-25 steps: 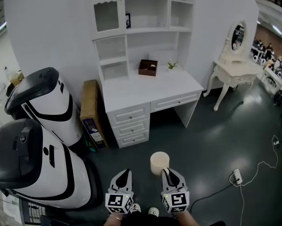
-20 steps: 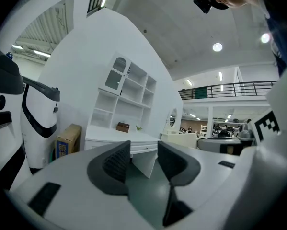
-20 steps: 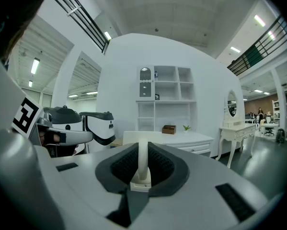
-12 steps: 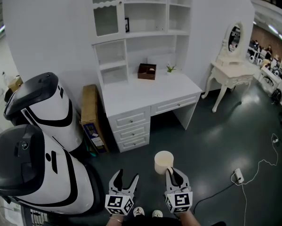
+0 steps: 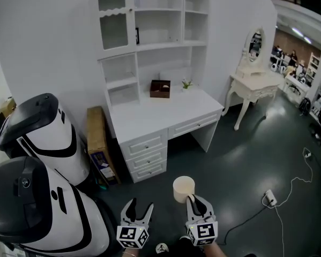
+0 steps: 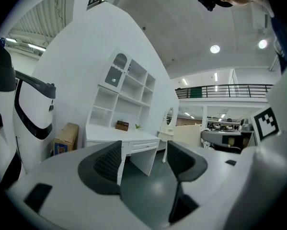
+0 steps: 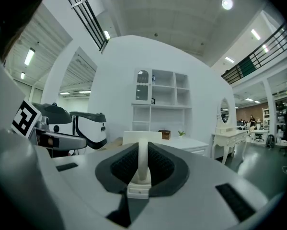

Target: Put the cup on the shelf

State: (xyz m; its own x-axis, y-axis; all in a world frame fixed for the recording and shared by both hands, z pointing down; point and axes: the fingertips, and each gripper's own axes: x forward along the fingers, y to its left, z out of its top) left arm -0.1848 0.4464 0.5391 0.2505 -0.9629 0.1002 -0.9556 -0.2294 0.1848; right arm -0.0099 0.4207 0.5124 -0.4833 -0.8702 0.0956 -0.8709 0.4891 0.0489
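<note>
A cream cup (image 5: 184,189) is held over the dark floor, and my right gripper (image 5: 195,204) is shut on its handle (image 7: 143,162). In the right gripper view the cup (image 7: 141,137) rises just beyond the jaws. My left gripper (image 5: 136,211) hangs beside it at the left, open and empty; its two dark pads (image 6: 109,163) stand wide apart. The white shelf unit (image 5: 149,36) stands over a white desk (image 5: 160,116) straight ahead, some way off, and shows in both gripper views as the shelf unit (image 7: 162,99) and the desk (image 6: 117,137).
Two large white-and-black machines (image 5: 34,143) stand at the left. A cardboard box (image 5: 97,138) leans beside the desk. A brown box (image 5: 160,88) and a small plant (image 5: 187,83) sit on the desk. A white dressing table (image 5: 251,84) stands at the right; a cable and plug (image 5: 270,198) lie on the floor.
The left gripper's jaws have gone from shut to wide open. The view has shifted, with the desk and shelf now sitting further left and lower in the frame. The right gripper still holds the cup.
</note>
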